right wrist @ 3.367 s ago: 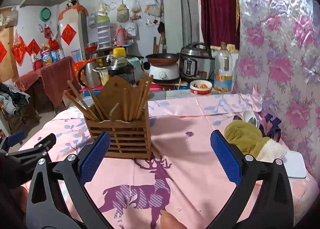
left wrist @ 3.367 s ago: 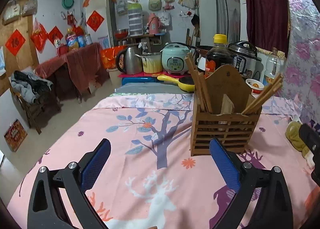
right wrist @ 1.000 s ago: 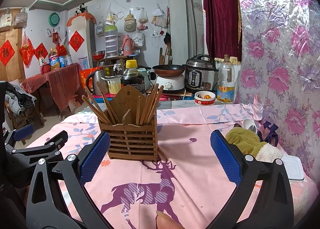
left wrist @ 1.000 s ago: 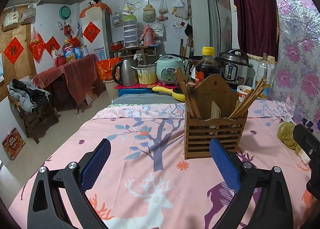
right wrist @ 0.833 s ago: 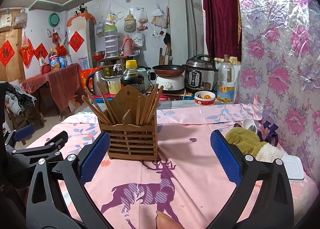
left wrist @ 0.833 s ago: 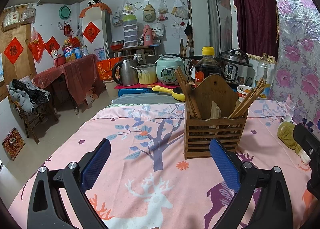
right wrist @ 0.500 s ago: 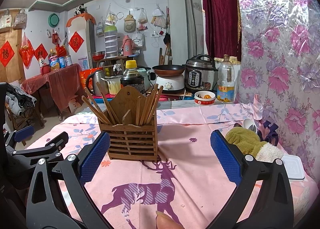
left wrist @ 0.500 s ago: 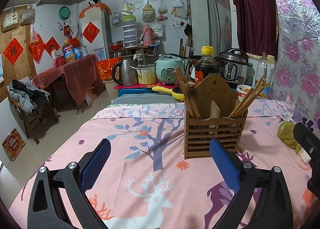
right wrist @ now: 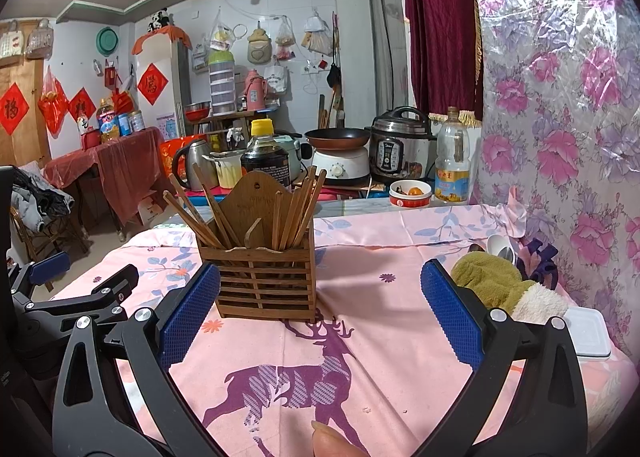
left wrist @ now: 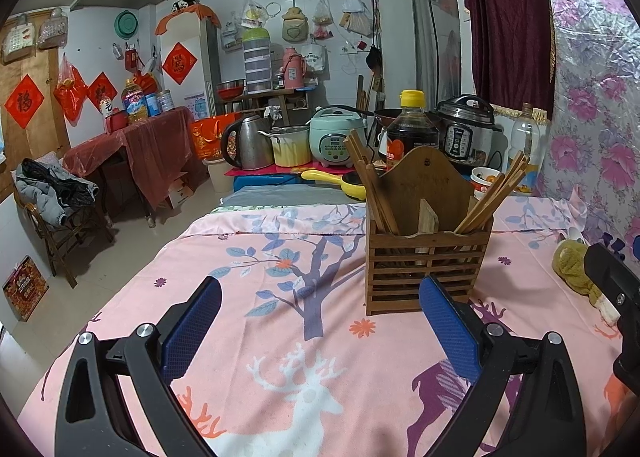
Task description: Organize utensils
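Observation:
A slatted wooden utensil holder point(left wrist: 427, 259) stands on the pink printed tablecloth point(left wrist: 280, 337), with several wooden chopsticks point(left wrist: 372, 187) leaning out of both its sides. It also shows in the right wrist view point(right wrist: 266, 281), with its chopsticks point(right wrist: 298, 211). My left gripper point(left wrist: 320, 321) is open and empty, low over the cloth, in front and left of the holder. My right gripper point(right wrist: 320, 315) is open and empty, in front of the holder and slightly right. The left gripper's body point(right wrist: 72, 297) shows at the left of the right wrist view.
An olive and cream cloth point(right wrist: 500, 289), a spoon point(right wrist: 500, 247) and a white lidded box point(right wrist: 588, 331) lie at the table's right by the floral wall. Beyond the far edge stand a soy sauce bottle point(left wrist: 412, 129), cookers, a kettle and an oil bottle point(right wrist: 452, 161).
Compared with 3.4 s ago, both grippers have drawn back and up a little from the holder. Over the last second nothing has visibly changed.

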### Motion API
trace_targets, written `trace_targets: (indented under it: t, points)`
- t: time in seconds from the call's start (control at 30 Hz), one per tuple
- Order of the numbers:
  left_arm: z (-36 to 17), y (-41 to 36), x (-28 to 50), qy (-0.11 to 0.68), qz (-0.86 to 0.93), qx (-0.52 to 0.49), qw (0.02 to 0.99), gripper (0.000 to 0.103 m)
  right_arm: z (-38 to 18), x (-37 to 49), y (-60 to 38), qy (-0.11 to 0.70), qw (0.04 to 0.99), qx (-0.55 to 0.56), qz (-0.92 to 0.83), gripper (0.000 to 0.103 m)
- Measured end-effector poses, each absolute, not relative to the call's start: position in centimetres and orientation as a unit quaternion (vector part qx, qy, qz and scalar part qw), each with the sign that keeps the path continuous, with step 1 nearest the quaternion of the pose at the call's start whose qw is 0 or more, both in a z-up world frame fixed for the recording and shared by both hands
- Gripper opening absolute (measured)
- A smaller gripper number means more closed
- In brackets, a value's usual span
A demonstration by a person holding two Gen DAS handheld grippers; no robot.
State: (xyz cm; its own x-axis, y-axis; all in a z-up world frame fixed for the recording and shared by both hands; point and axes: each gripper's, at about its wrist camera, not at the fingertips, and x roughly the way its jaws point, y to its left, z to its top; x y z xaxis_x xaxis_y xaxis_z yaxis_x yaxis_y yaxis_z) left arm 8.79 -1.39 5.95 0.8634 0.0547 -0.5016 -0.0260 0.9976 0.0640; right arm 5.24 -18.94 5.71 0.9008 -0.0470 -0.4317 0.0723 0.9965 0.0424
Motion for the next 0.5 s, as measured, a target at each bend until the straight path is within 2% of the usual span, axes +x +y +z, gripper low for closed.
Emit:
trace_targets:
  t: [0.5]
  points:
    - [6.07, -1.23, 8.37, 0.258, 0.013, 0.029, 0.966, 0.097, 5.76, 5.26, -19.03, 0.221, 0.974, 0.029, -0.03, 0.097]
